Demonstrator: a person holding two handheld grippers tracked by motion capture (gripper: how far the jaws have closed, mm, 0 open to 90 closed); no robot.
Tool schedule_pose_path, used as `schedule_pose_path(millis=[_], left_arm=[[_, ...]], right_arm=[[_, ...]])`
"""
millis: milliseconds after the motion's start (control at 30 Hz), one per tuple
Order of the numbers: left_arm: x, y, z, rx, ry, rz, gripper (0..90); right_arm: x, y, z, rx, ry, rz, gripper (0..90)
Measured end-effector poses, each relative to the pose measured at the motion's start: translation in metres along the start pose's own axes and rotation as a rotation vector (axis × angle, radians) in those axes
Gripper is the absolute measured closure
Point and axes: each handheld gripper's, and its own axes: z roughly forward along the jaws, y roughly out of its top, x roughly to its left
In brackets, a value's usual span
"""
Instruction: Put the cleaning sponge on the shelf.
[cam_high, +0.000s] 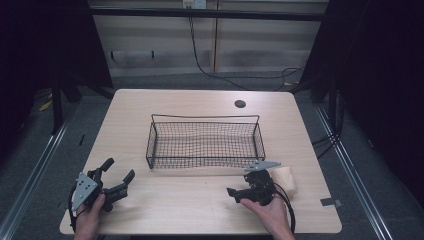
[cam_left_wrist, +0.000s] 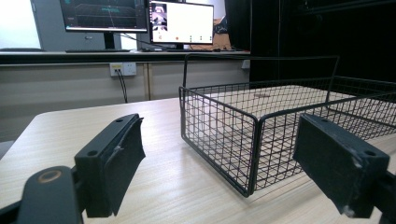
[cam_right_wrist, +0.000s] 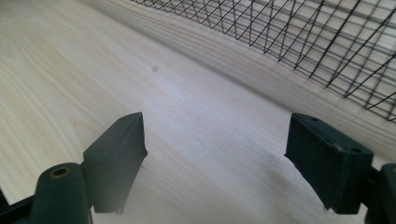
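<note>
A black wire basket (cam_high: 205, 142) stands empty in the middle of the light wooden table (cam_high: 190, 205). My left gripper (cam_high: 119, 169) rests near the front left corner, open, with nothing between its jaws. In the left gripper view the open gripper (cam_left_wrist: 219, 140) faces the basket's near corner (cam_left_wrist: 256, 120). My right gripper (cam_high: 239, 184) lies at the front right, held by a hand and pointing left along the basket's front side. Seen in its own view, the right gripper (cam_right_wrist: 215, 135) is open over bare wood, and the basket mesh (cam_right_wrist: 303, 42) runs along the upper right. A pale tan block (cam_high: 284, 179) lies just right of that gripper.
A dark round cable hole (cam_high: 240, 104) sits near the table's far edge. Two monitors (cam_left_wrist: 182, 22) stand on a counter beyond the table. A small grey tab (cam_high: 330, 202) lies near the front right corner. Dark floor and cables surround the table.
</note>
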Motion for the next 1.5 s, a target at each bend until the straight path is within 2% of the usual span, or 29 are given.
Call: schedule_pose_path(millis=[267,333,400,433,500,533,700,733,900,933,1000,1100,1200,1500], left_arm=[[0.0,0.0,0.0,0.0,-0.006,-0.007,15.7],[0.0,0.0,0.0,0.0,-0.006,-0.006,15.7],[0.0,0.0,0.0,0.0,-0.006,-0.007,15.7],[0.0,0.0,0.0,0.001,-0.006,-0.006,15.7],[0.0,0.0,0.0,0.001,-0.006,-0.006,15.7],[0.0,0.0,0.0,0.001,-0.005,-0.006,15.7],[0.0,0.0,0.0,0.001,-0.005,-0.006,15.7],[0.0,0.0,0.0,0.002,-0.005,-0.004,15.7],[0.0,0.0,0.0,0.0,-0.005,-0.007,15.7],[0.0,0.0,0.0,0.0,-0.005,-0.007,15.7],[0.0,0.0,0.0,-0.001,-0.005,-0.009,15.7],[0.0,0.0,0.0,-0.001,-0.005,-0.009,15.6],[0.0,0.0,0.0,-0.002,-0.006,-0.009,15.6],[0.0,0.0,0.0,0.001,-0.007,-0.006,15.6]], right_arm=[[0.001,0.001,-0.002,0.003,0.024,0.008,24.4],[-0.001,0.001,-0.002,0.018,0.059,0.016,25.9],[-0.001,0.002,-0.002,0.021,0.066,0.016,27.3],[0.0,0.003,-0.004,0.017,0.089,0.017,31.6],[0.001,0.004,-0.004,0.025,0.094,0.016,33.3],[0.002,0.007,-0.005,0.074,0.103,0.025,33.3],[0.003,0.01,-0.007,0.098,0.125,0.034,34.2],[0.003,0.012,-0.008,0.101,0.141,0.041,34.3],[0.002,0.014,-0.011,0.12,0.145,0.054,34.1],[0.001,0.015,-0.012,0.121,0.127,0.057,31.0],[-0.001,0.016,-0.014,0.119,0.132,0.068,30.5],[-0.001,0.019,-0.018,0.12,0.126,0.062,28.5],[0.001,0.025,-0.026,0.096,0.107,0.048,27.3],[-0.004,0.031,-0.037,0.11,0.116,0.057,25.6]])
